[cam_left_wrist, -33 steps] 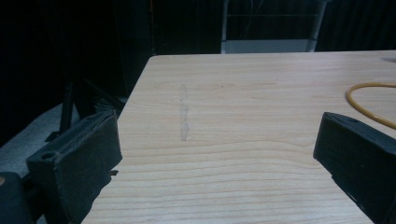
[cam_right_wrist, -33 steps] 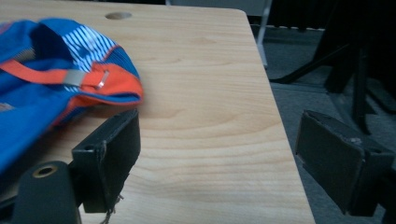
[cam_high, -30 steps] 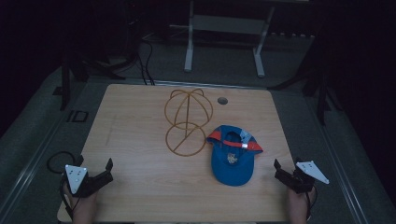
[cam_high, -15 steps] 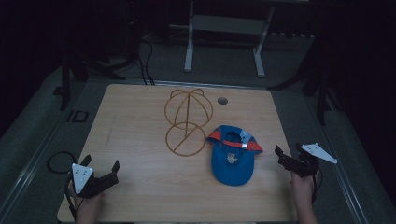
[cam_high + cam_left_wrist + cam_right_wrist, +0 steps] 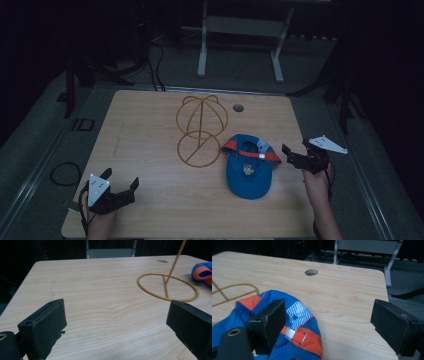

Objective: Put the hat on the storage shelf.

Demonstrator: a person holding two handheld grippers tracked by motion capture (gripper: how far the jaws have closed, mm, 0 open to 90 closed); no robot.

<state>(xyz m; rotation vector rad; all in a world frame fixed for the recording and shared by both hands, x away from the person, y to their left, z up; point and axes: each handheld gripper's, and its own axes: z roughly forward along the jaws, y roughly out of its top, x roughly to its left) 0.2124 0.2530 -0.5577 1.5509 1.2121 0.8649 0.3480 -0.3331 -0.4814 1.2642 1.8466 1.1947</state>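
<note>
**Desk:** What were the tools doing?

**Photographer:** The left gripper (image 5: 129,186) sat low over the near left corner of the wooden table (image 5: 150,125), held in the person's left hand (image 5: 100,225). Its jaws stood wide apart with nothing between them but bare wood grain, as the left gripper view showed. The right gripper (image 5: 292,154) was at the table's right edge, held in the right hand (image 5: 315,182), jaws likewise spread wide and holding nothing. In the right gripper view its left jaw overlapped the cap's rear strap; whether it actually touched the fabric, I could not tell from that angle.

**Desk:** And what lay around them?

**Photographer:** A blue cap (image 5: 248,167) with an orange back band lay upside down on the right half of the table, just beside the right gripper. Its adjuster strap carried a small metal buckle (image 5: 302,337). Left of the cap stood a yellow wire hat stand (image 5: 201,129), a flat ring on the table with a domed frame rising above it, close by the cap's rim. A round cable hole (image 5: 238,107) was set in the table near the far edge. Beyond the table, the legs of a white metal frame (image 5: 240,45) stood on the dark floor. A loop of black cable (image 5: 64,173) lay on the floor off the left side.
</note>
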